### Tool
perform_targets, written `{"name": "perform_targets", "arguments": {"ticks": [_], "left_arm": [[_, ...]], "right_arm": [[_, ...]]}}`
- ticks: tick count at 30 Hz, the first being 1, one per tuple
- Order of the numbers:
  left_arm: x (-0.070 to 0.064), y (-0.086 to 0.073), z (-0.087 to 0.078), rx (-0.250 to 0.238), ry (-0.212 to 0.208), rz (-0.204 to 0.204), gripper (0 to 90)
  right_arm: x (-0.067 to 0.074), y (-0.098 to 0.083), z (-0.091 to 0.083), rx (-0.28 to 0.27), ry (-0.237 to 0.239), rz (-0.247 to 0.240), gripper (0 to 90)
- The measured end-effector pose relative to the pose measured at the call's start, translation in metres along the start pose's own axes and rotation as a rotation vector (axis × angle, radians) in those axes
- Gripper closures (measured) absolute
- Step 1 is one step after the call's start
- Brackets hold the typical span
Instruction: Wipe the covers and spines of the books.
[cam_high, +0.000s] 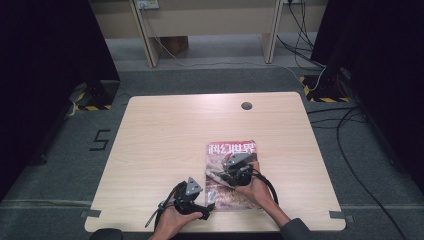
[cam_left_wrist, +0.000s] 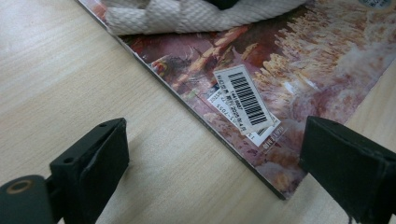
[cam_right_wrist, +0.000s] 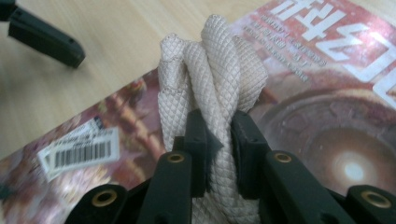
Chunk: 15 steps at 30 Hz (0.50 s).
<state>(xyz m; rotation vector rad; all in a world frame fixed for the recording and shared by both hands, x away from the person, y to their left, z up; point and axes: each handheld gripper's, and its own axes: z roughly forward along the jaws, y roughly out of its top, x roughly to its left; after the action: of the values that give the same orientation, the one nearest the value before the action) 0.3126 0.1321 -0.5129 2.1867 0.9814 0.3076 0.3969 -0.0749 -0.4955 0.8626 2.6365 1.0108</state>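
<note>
A magazine (cam_high: 231, 175) with a red and brown cover lies on the wooden table (cam_high: 165, 135), near its front edge. My right gripper (cam_right_wrist: 218, 140) is shut on a bundle of thick white braided rope (cam_right_wrist: 205, 79) and holds it over the magazine (cam_right_wrist: 322, 93). In the high view the right gripper (cam_high: 220, 175) sits above the magazine's left half. My left gripper (cam_high: 207, 207) is open just left of the magazine's near corner. Its jaws straddle the magazine's edge (cam_left_wrist: 224, 140) near the barcode sticker (cam_left_wrist: 245, 98), and the white rope (cam_left_wrist: 196, 16) lies at the top of that view.
A round cable hole (cam_high: 246, 105) sits near the table's far edge. Cables (cam_high: 345, 130) trail over the grey floor on the right. Wooden furniture legs (cam_high: 150, 45) stand beyond the table. Dark screens flank both sides.
</note>
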Motion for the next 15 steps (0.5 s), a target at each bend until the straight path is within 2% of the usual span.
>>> {"name": "perform_targets", "arguments": {"ticks": [3, 5, 12, 15], "left_arm": [[0.000, 0.000, 0.000, 0.002, 0.000, 0.002, 7.4], [0.000, 0.000, 0.000, 0.001, 0.000, 0.000, 7.4], [0.000, 0.000, 0.000, 0.000, -0.001, -0.001, 7.4], [0.000, 0.000, 0.000, -0.001, 0.001, -0.002, 7.4]], "right_arm": [[-0.004, 0.008, 0.006, 0.002, -0.023, -0.007, 78.8], [-0.011, 0.013, 0.011, -0.002, -0.032, 0.009, 78.8], [-0.044, 0.024, 0.021, -0.021, -0.101, 0.106, 78.5], [-0.053, 0.026, 0.022, -0.019, -0.129, 0.143, 78.5]]}}
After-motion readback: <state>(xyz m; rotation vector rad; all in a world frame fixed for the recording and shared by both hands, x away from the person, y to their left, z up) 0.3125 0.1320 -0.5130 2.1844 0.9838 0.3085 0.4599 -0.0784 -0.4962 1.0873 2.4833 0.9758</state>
